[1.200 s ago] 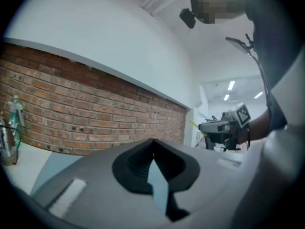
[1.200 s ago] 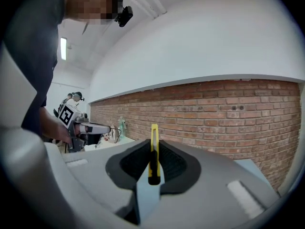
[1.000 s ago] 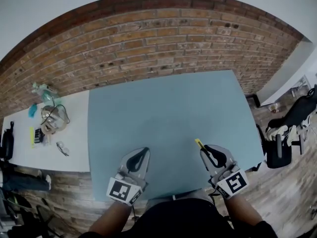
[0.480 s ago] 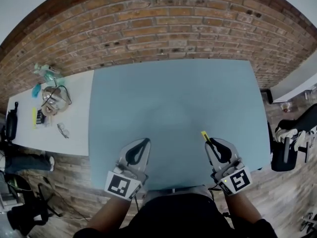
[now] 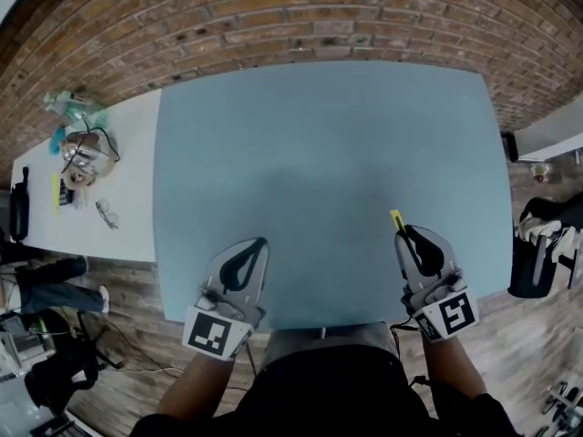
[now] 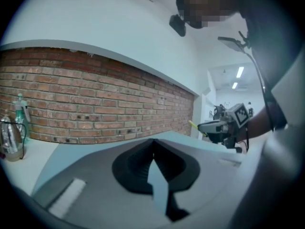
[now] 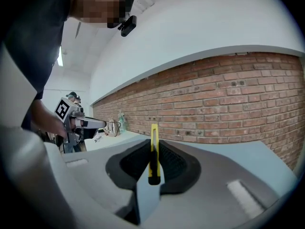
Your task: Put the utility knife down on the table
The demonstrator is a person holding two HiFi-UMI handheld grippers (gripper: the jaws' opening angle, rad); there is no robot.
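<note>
A slim yellow utility knife [image 7: 153, 151] stands clamped between the jaws of my right gripper [image 7: 153, 142], its tip pointing away from me. In the head view that right gripper [image 5: 408, 235] hovers over the near right part of the blue-grey table [image 5: 319, 153], with the knife's yellow tip [image 5: 396, 218] sticking out ahead. My left gripper [image 5: 258, 244] is over the near left part of the table, jaws closed together with nothing in them. In the left gripper view its fingers [image 6: 143, 163] meet at a thin seam.
A white side table [image 5: 100, 217] on the left carries bottles, a glass jar with cable and small items. A brick wall [image 5: 273, 16] runs behind the table. A black chair [image 5: 537, 253] stands at the right on the wooden floor.
The head camera has tilted and shifted, so the table fills more of the view. Both grippers keep their places near the table's front edge; the knife stays held.
</note>
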